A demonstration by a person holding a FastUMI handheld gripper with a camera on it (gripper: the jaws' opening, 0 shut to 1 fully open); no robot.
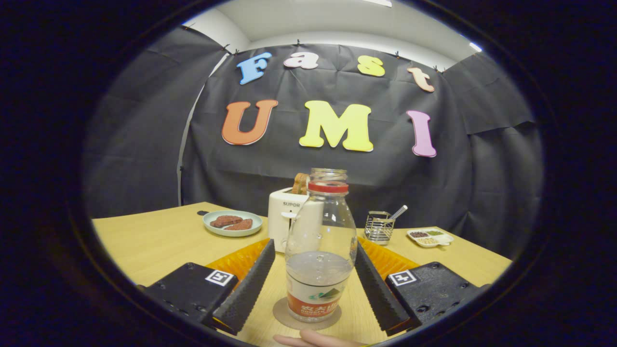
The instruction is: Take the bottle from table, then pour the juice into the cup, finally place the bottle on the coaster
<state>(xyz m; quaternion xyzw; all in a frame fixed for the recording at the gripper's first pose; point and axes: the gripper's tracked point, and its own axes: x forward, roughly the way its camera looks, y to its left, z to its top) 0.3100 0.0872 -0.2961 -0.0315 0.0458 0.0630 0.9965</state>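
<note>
A clear plastic bottle (320, 241) with a red neck ring, no cap and a little clear liquid in its lower part stands upright on a round brown coaster (283, 314) on the wooden table (154, 241). My gripper (314, 245) is open, and the bottle stands between its two black ribbed fingers (248, 284). The left finger is a small gap away from the bottle. The right finger lies close beside the bottle's wall, and I cannot tell whether it touches. A person's fingertip (313, 340) shows just before the coaster.
Beyond the bottle stands a white toaster (289, 219) with a bread slice in it. To its left is a pale green plate (232, 222) with reddish pieces. To the right are a wire basket (378, 227) with a utensil and a small divided dish (430, 237).
</note>
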